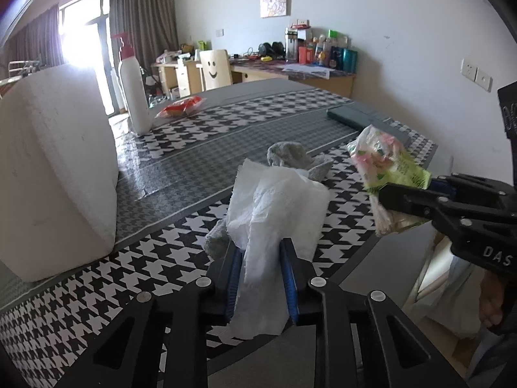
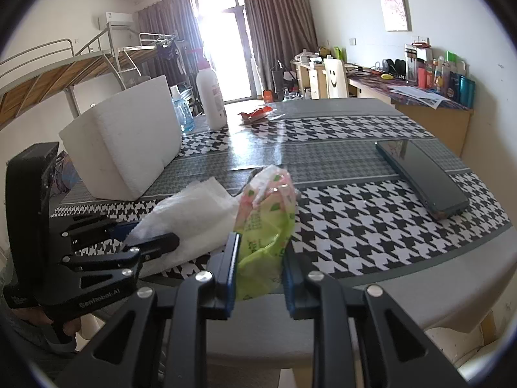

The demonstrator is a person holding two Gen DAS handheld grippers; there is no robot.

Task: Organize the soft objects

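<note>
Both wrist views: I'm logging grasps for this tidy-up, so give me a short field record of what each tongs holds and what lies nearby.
left tongs: shut on white tissue
right tongs: shut on green tissue pack
grey sock: on table behind the tissue
foam box: on table, left side
dark case: on table, right side
white bottle: upright beyond the box

At three o'clock in the left wrist view, white letters "DAS" show on the black body of the right gripper (image 1: pixel 384 195), cut off by the frame edge. Over at eight o'clock in the right wrist view, the black left gripper (image 2: pixel 152 242) carries what looks like "GenRobot.AI" along its handle. The green and pink plastic packet (image 2: pixel 266 213) bears print, too blurred to read.
</note>
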